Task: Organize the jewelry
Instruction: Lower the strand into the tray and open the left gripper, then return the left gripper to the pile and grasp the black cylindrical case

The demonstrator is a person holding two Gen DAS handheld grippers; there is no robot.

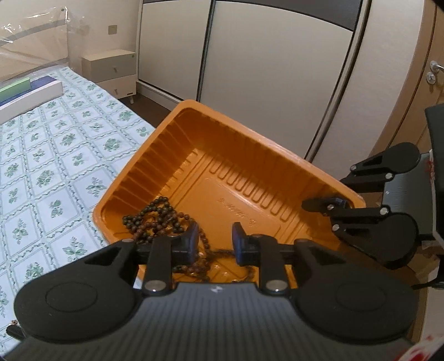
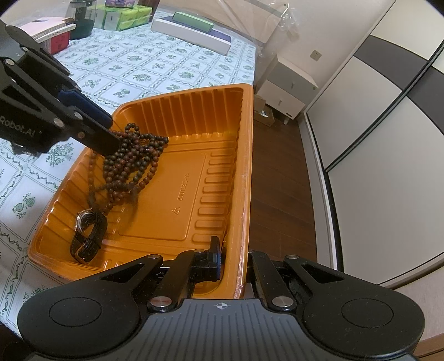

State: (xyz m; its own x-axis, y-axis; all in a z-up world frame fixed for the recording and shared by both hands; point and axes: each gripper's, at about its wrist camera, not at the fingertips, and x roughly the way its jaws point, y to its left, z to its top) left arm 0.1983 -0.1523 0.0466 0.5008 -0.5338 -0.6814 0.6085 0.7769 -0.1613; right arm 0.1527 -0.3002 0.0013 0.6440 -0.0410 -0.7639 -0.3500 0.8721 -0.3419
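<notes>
An orange plastic tray (image 1: 277, 155) (image 2: 244, 166) sits at the edge of a table with a floral cloth. A brown bead necklace (image 1: 155, 219) (image 2: 133, 155) lies piled in the tray. A wristwatch with a dark strap (image 2: 88, 233) lies in the tray's near corner. My left gripper (image 1: 215, 241) is open above the beads, its fingers apart, and shows in the right wrist view (image 2: 105, 130) over the necklace. My right gripper (image 2: 233, 261) is shut on the tray's rim, one finger inside, one outside, and shows in the left wrist view (image 1: 330, 207).
The table's floral cloth (image 1: 55, 166) (image 2: 155, 64) extends left. Boxes (image 2: 191, 33), tissue packs (image 2: 125, 16) and a jar (image 2: 82, 16) stand at the far side. A white nightstand (image 1: 111, 72), wardrobe doors (image 1: 263, 69) and dark wood floor (image 2: 277, 180) lie beyond the table edge.
</notes>
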